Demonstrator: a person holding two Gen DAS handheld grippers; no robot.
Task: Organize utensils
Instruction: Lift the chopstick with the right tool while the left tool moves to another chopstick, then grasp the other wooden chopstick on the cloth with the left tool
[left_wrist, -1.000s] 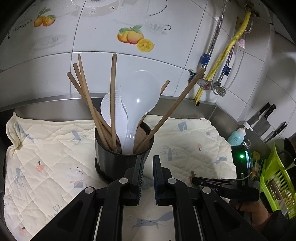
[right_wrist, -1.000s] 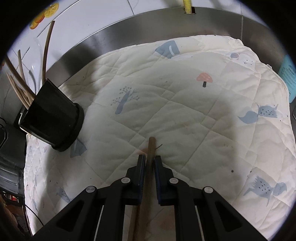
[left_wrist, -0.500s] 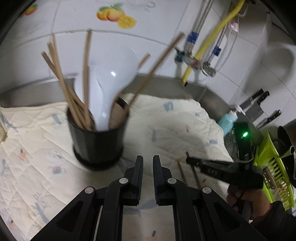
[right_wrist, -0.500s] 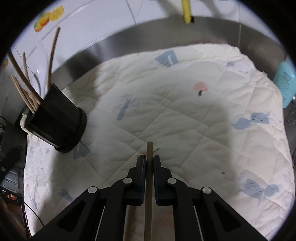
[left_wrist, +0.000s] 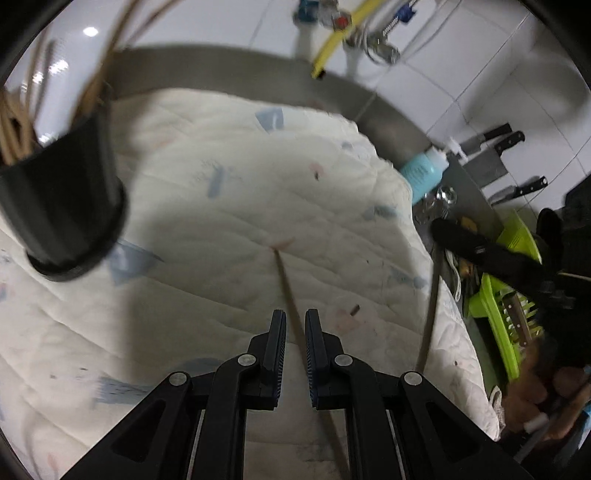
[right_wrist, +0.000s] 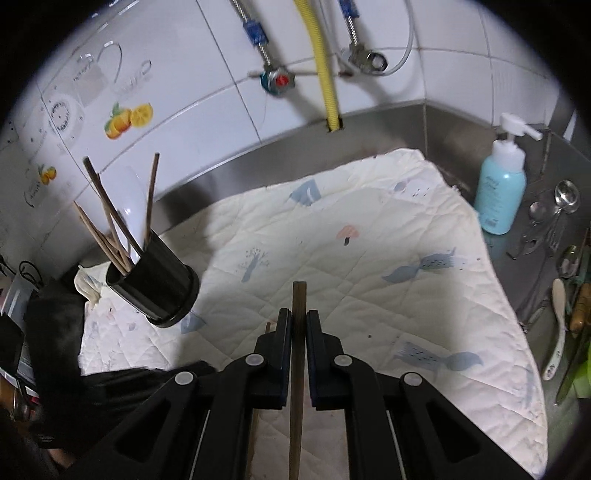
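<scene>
My right gripper (right_wrist: 298, 326) is shut on a brown chopstick (right_wrist: 298, 295), lifted clear of the quilted cloth (right_wrist: 369, 258). In the left wrist view that gripper (left_wrist: 476, 247) shows at the right, its chopstick (left_wrist: 430, 314) hanging down. My left gripper (left_wrist: 295, 332) is shut with nothing in it, low over a second chopstick (left_wrist: 284, 280) that lies on the cloth (left_wrist: 258, 166). The black holder (right_wrist: 159, 291) (left_wrist: 62, 206) stands at the left with several chopsticks and a white paddle in it.
A blue soap bottle (right_wrist: 500, 188) stands at the cloth's right corner. Spoons (right_wrist: 565, 206) and other utensils lie on the steel counter beyond it. A green rack (left_wrist: 506, 306) and wall knives (left_wrist: 495, 147) are further right. A yellow hose (right_wrist: 325, 62) and valves run down the tiled wall.
My left gripper swung down and right, away from the holder, to hover over the lying chopstick. My right gripper rose with its chopstick off the cloth and tilted up.
</scene>
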